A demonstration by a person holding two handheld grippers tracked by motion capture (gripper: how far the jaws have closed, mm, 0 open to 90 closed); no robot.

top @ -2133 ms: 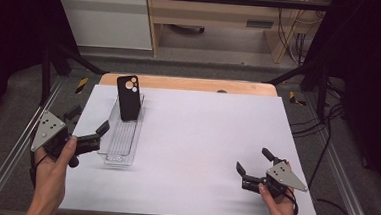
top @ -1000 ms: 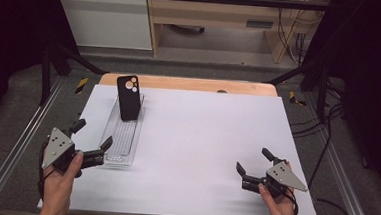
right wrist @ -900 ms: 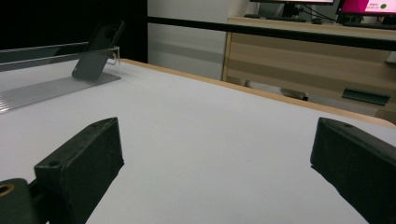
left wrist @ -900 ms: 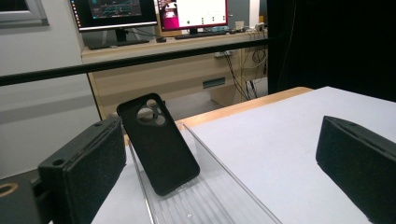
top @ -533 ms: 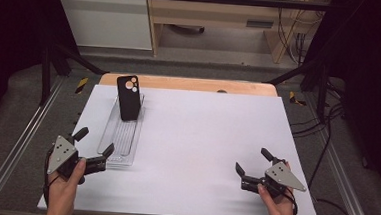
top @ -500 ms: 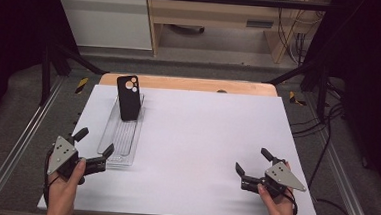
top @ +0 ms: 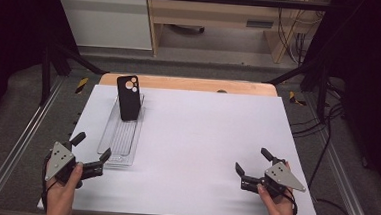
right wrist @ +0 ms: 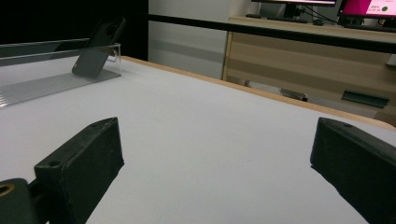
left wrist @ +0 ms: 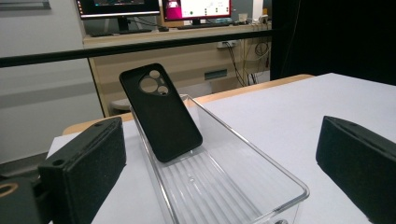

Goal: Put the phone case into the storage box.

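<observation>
A black phone case (top: pixel 128 97) is seen standing tilted in the far end of a clear plastic tray (top: pixel 117 149), its top leaning against the tray's far wall and its camera cut-outs uppermost. The tray is laid lengthwise on the left part of the white table (top: pixel 201 138), running from near to far. The left gripper (top: pixel 91 153) is held at the near left corner of the table, just beside the near end of the tray, with its jaws spread wide and nothing between them; one jaw tip is seen close to the tray's near rim, though contact cannot be told. In the left gripper view the phone case (left wrist: pixel 161 113) is framed between the two parted jaws, with the tray (left wrist: pixel 261 163) stretching toward the camera. The right gripper (top: pixel 251 163) is held at the near right of the table, well apart from the tray, its jaws likewise spread over bare table. In the right gripper view the phone case (right wrist: pixel 97 46) is seen far off at the left.
</observation>
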